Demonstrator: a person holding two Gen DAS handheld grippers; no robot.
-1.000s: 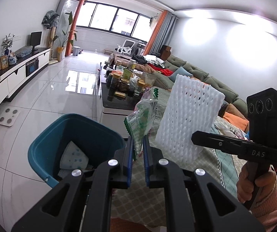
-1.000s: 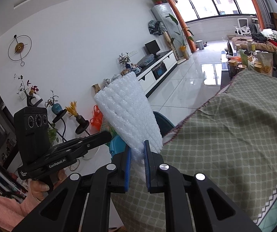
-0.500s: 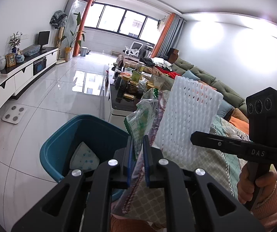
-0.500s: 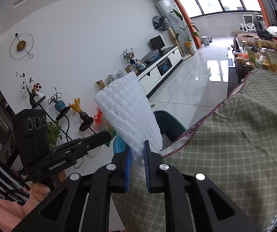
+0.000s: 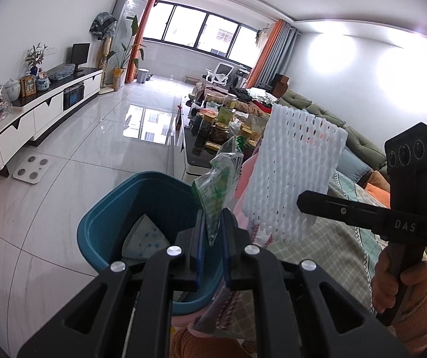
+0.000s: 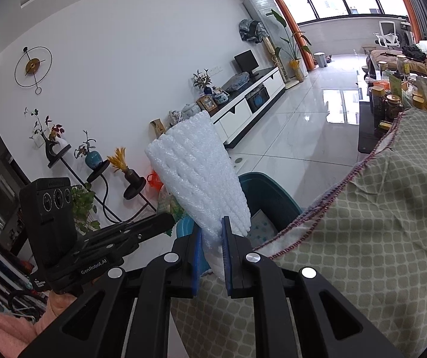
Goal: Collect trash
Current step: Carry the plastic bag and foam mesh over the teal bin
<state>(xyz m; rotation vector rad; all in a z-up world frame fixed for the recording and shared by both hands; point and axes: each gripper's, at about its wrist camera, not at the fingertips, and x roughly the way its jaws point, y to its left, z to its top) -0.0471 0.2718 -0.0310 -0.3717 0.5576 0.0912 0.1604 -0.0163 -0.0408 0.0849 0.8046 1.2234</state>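
My left gripper (image 5: 212, 226) is shut on a crumpled green-and-clear plastic wrapper (image 5: 217, 188) and holds it over the near right rim of a teal trash bin (image 5: 118, 208). White paper lies inside the bin. My right gripper (image 6: 212, 232) is shut on a white foam net sleeve (image 6: 198, 176). The sleeve also shows in the left wrist view (image 5: 294, 176), held up to the right of the bin. The bin's rim shows behind the sleeve in the right wrist view (image 6: 273, 191).
A sofa or bed edge under a green patterned cloth (image 6: 362, 223) lies to the right of the bin. A dark coffee table (image 5: 195, 146) crowded with jars stands beyond. A white TV cabinet (image 5: 34, 113) lines the left wall. Glossy tiled floor (image 5: 94, 137) spreads between.
Both grippers have moved toward the bin with their trash still held. The bin now sits closer and more centred under the left gripper.
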